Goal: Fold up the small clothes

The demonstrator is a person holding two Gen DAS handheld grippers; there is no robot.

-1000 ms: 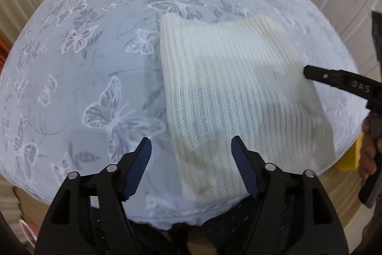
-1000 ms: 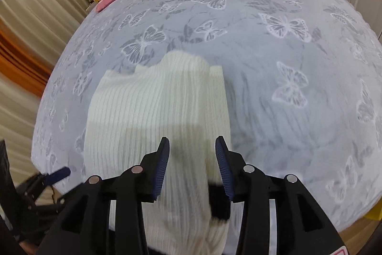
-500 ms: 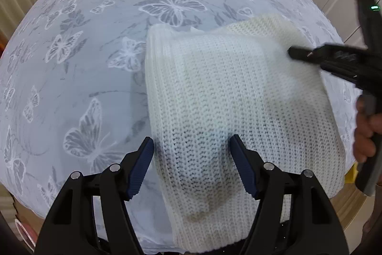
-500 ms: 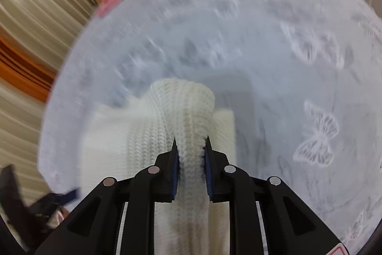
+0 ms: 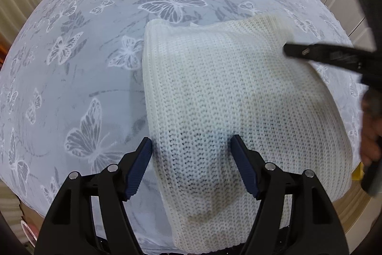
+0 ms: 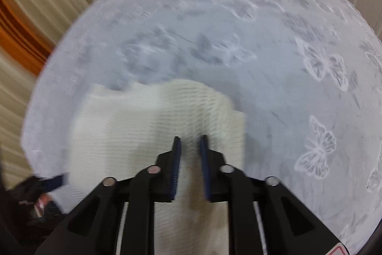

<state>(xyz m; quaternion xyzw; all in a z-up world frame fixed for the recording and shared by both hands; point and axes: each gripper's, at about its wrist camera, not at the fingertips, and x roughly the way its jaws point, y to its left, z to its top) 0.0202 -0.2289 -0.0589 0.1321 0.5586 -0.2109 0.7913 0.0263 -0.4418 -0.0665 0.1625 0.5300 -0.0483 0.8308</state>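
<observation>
Both pictures are bright with soft, even room light, and the round fisheye lens bends the bed (image 5: 71,78) into a ball shape with dark corners at the edges. The left wrist view is sharp, with soft gray shadows on the white knitted cloth (image 5: 229,92) near the fingers (image 5: 140,166), though the other gripper (image 5: 329,56) at the right edge looks smeared. The right wrist view is blurry all over, so the butterflies on the bed and the knit rows look fuzzy.
</observation>
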